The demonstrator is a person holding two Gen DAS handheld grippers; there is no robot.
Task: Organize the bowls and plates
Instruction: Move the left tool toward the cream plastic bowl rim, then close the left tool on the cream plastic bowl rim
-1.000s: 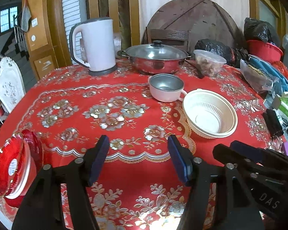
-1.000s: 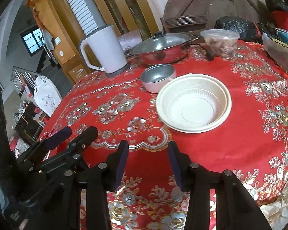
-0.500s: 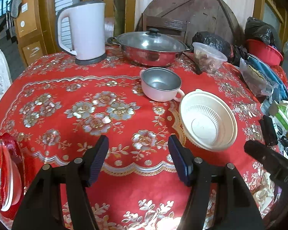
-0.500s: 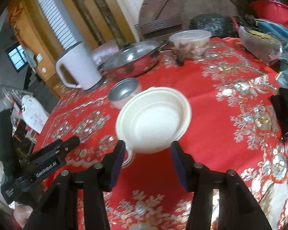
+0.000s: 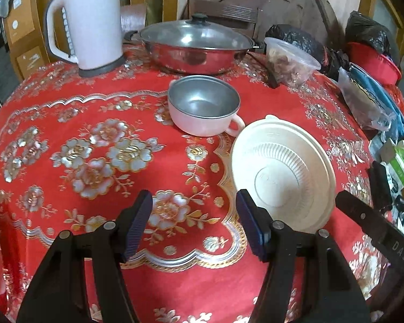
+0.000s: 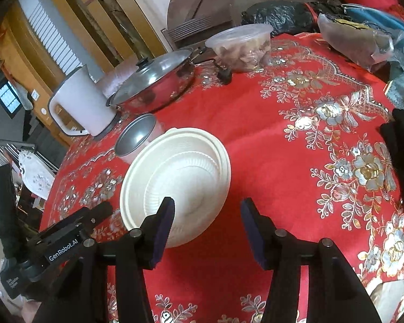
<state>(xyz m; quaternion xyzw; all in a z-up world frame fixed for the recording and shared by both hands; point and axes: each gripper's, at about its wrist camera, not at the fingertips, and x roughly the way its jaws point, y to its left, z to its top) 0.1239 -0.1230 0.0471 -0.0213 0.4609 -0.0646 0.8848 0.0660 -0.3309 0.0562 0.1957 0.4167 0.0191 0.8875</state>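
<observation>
Cream disposable bowl (image 6: 180,177) sits near the worktop's (image 6: 269,140) front edge, touching the pink metal-lined cup (image 5: 204,107). It looks light, thin and flexible; pinch its near rim. Right hand-held gripper (image 6: 206,226) gapes wide at that rim; left hand-held gripper (image 5: 194,220) hovers wide, empty.

In front of my left gripper (image 5: 192,224) the red tablecloth (image 5: 67,102) lies bare, an open stretch running toward the white kettle (image 5: 90,24) at the far edge. Right of that stretch, a cream plastic bowl (image 5: 282,172) sits just beside my right gripper (image 6: 206,226), whose left finger (image 6: 163,224) overlaps its near rim. A pink cup with a metal lining (image 5: 203,106) stands just behind the bowl. Beyond it a lidded steel pot (image 5: 195,47) and a clear food tub (image 5: 289,63) block the back. To the bowl's right, my right view shows open cloth; bags (image 6: 358,40) crowd the far right edge.
</observation>
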